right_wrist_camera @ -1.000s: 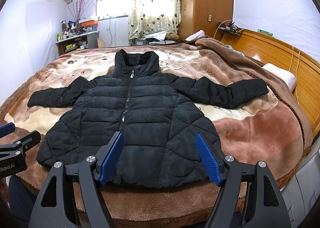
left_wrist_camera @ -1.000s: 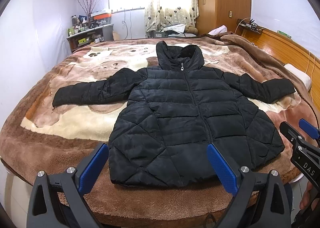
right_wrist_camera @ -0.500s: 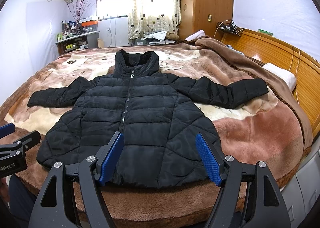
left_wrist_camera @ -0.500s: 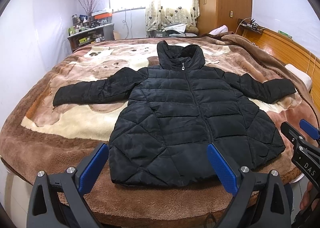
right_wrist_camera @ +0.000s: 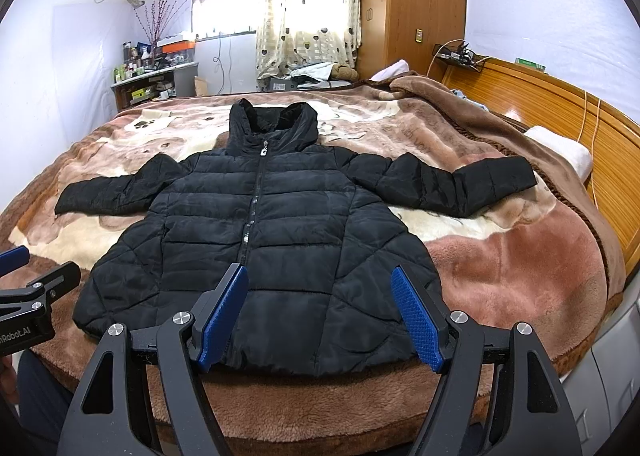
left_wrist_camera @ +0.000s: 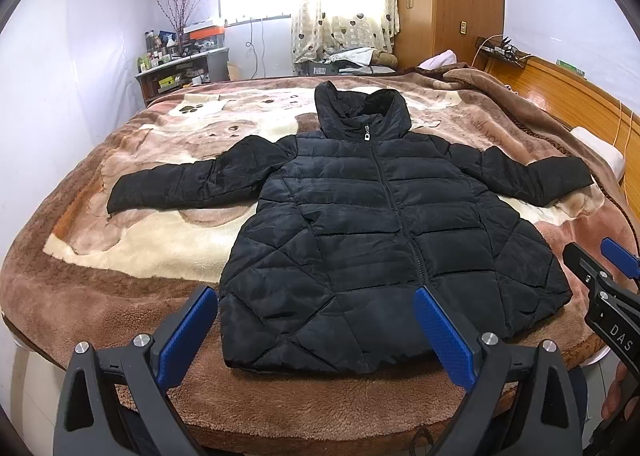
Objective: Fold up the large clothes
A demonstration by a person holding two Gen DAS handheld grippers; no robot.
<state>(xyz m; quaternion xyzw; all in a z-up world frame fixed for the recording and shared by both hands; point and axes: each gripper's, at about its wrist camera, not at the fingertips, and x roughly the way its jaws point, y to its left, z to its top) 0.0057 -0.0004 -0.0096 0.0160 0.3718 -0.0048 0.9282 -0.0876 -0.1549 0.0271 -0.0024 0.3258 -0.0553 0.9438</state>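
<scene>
A black hooded puffer jacket (left_wrist_camera: 372, 224) lies flat and zipped on the bed, front up, both sleeves spread sideways, hood pointing away. It also shows in the right wrist view (right_wrist_camera: 256, 228). My left gripper (left_wrist_camera: 316, 320) is open and empty, held above the bed's near edge in front of the jacket's left hem. My right gripper (right_wrist_camera: 318, 304) is open and empty, in front of the jacket's right hem. The right gripper also shows at the right edge of the left wrist view (left_wrist_camera: 600, 280).
The jacket rests on a brown and cream plush blanket (left_wrist_camera: 152, 240) covering the bed. A wooden headboard (right_wrist_camera: 592, 128) with a white pillow (right_wrist_camera: 564, 148) runs along the right. A cluttered desk (left_wrist_camera: 180, 68) stands by the far left wall, a wardrobe (right_wrist_camera: 412, 4) behind.
</scene>
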